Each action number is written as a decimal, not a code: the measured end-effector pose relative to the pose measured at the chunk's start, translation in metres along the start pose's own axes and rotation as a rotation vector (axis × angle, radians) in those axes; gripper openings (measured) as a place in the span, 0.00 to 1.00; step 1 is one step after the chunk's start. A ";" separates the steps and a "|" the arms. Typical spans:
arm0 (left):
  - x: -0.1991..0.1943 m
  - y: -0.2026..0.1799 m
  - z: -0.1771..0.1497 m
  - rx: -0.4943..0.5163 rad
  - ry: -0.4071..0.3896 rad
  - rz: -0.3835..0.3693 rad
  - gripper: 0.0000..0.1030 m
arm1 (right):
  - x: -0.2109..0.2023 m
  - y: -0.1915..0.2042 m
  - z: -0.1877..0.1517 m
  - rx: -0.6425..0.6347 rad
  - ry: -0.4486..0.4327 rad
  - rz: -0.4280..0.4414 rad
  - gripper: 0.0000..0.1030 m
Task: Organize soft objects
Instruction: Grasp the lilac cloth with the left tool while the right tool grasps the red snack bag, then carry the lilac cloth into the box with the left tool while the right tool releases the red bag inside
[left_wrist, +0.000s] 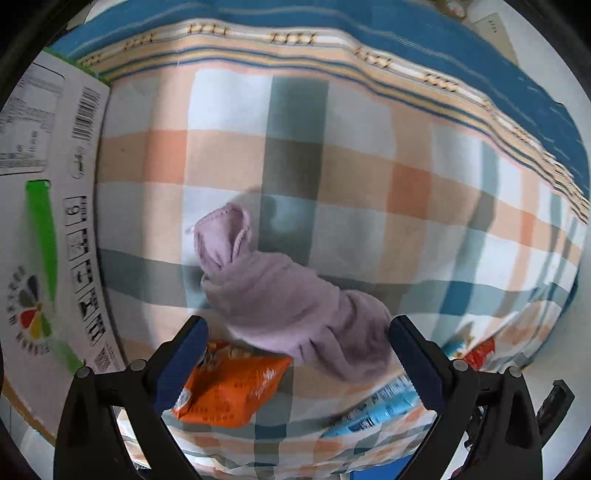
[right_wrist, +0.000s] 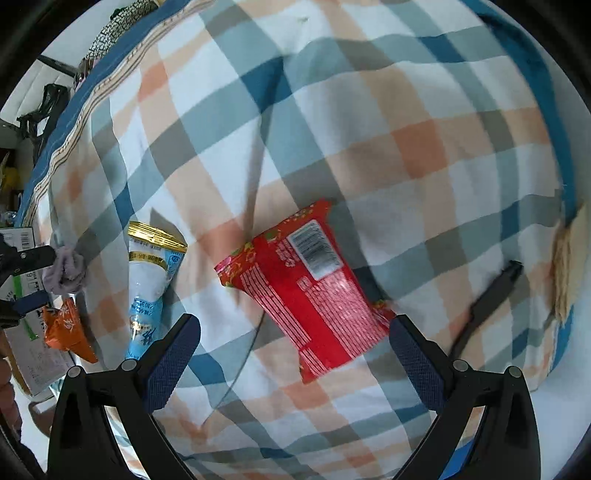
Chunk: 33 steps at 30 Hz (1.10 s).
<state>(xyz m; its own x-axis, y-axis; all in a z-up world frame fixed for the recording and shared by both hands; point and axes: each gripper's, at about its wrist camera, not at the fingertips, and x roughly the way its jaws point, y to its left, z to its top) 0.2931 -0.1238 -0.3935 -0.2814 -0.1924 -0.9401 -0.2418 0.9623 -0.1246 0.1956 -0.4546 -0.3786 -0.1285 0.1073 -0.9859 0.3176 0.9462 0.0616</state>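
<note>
A crumpled lilac cloth (left_wrist: 280, 295) lies on the plaid bedsheet (left_wrist: 332, 155), just ahead of my open left gripper (left_wrist: 297, 350); its near end reaches between the fingers. An orange snack packet (left_wrist: 229, 387) lies under the left finger and a blue-white packet (left_wrist: 373, 410) near the right finger. In the right wrist view, a red snack packet (right_wrist: 306, 295) lies ahead of my open right gripper (right_wrist: 295, 354), its near corner between the fingers. The blue-white packet (right_wrist: 149, 280), the orange packet (right_wrist: 66, 332) and the lilac cloth (right_wrist: 68, 271) show at far left, by the left gripper (right_wrist: 22, 280).
A white cardboard box (left_wrist: 48, 229) with barcodes and a green stripe stands at the left of the bed. A blue striped blanket (left_wrist: 369, 40) runs along the far edge. A dark clip-like object (right_wrist: 491, 295) lies on the sheet at right. A tan item (right_wrist: 569, 258) sits at the bed's right edge.
</note>
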 end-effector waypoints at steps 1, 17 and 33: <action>0.005 0.000 0.001 -0.003 0.007 -0.002 0.98 | 0.006 -0.001 0.003 -0.004 0.012 0.000 1.00; 0.013 -0.032 -0.035 0.146 -0.104 0.061 0.29 | 0.033 -0.021 -0.001 -0.007 0.057 -0.060 0.60; -0.026 -0.070 -0.106 0.300 -0.256 0.026 0.26 | -0.034 0.001 -0.056 -0.014 -0.047 -0.030 0.50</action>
<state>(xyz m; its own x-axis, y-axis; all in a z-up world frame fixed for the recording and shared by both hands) 0.2186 -0.2069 -0.3262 -0.0344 -0.1501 -0.9881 0.0554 0.9869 -0.1518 0.1474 -0.4404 -0.3361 -0.0938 0.0647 -0.9935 0.3012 0.9530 0.0336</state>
